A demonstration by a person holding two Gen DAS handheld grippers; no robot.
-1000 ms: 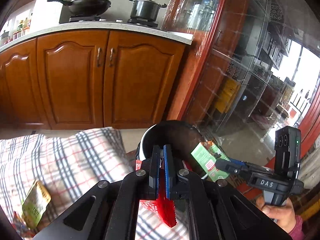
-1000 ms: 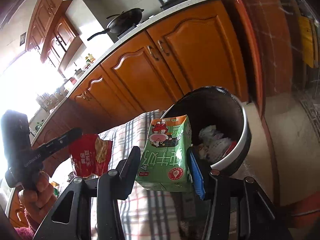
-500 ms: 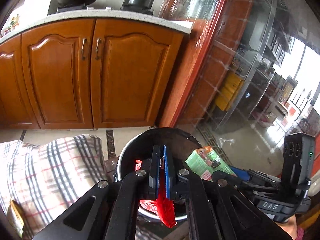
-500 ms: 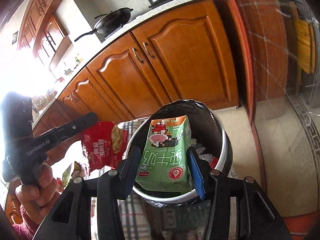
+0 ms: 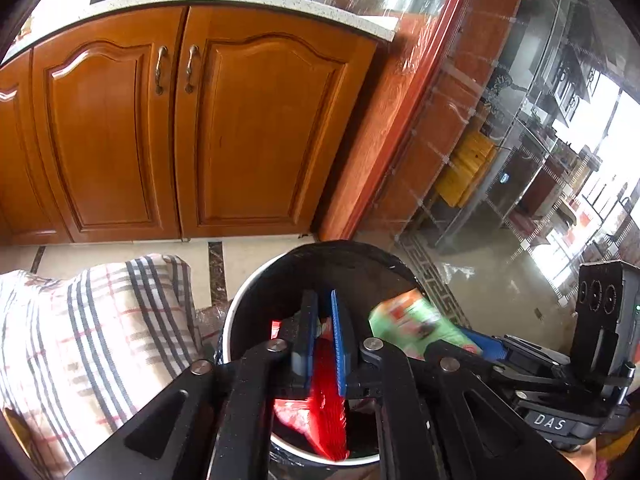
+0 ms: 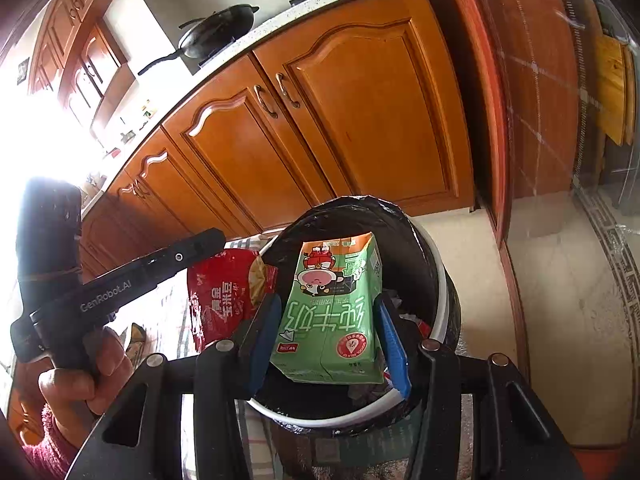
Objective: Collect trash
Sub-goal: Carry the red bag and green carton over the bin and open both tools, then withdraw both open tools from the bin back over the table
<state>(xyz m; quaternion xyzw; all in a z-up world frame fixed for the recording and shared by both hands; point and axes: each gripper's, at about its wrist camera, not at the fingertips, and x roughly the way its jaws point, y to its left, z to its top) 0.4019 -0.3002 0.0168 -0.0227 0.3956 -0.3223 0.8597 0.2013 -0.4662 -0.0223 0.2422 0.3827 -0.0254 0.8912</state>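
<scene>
I have both loads over the bin: my right gripper clamped on the upright milk carton, my left gripper, jaws just easing apart, around the red wrapper, nearer its left rim

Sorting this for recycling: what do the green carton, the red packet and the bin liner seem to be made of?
Green carton: likely coated paperboard, with crisp folded edges and a matte print. Red packet: glossy plastic film, crinkled. Bin liner: thin black plastic, shiny and wrinkled over the rim.
</scene>
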